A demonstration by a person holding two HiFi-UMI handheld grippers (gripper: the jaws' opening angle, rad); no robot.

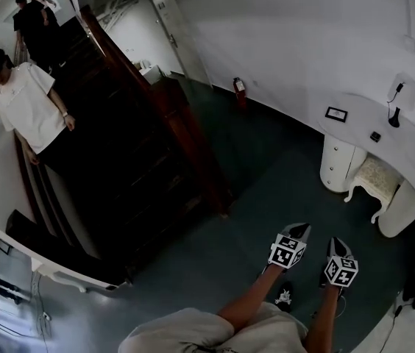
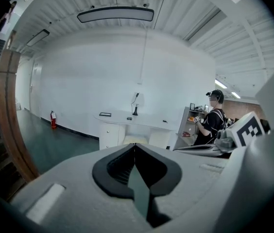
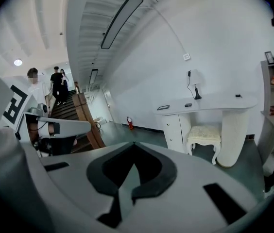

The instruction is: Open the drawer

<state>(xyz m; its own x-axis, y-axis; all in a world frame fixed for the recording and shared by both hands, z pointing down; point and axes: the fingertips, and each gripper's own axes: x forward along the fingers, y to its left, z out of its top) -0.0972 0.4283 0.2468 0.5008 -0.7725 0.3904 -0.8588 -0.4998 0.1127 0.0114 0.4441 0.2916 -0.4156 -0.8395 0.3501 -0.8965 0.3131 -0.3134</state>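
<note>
The drawer (image 3: 174, 126) is in the white desk (image 3: 210, 102), far ahead of both sets of fingers and untouched. The left gripper (image 2: 135, 147) and right gripper (image 3: 133, 144) are pinched together and empty. They are carried side by side, probably only for the approach.

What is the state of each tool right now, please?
Left tool: closed, jaw tips together, holding nothing.
Right tool: closed, jaw tips together, holding nothing.
</note>
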